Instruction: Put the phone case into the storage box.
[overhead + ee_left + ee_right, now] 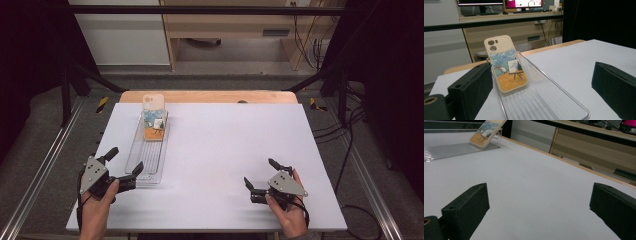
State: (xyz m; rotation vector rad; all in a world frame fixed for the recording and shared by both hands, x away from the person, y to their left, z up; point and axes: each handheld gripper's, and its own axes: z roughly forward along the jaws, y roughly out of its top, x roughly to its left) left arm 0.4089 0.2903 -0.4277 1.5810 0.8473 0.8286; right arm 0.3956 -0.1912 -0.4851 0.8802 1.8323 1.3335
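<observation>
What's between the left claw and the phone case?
Just the ribbed floor of the clear tray, bare up to the phone case leaning at its far end; the left gripper view shows it past the left claw.

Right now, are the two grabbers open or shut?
Left gripper: open, holding nothing, at the clear tray's near end.
Right gripper: open, holding nothing.

We count one phone case, one clear tray, one white table, two grippers, left gripper and right gripper, two hands.
</observation>
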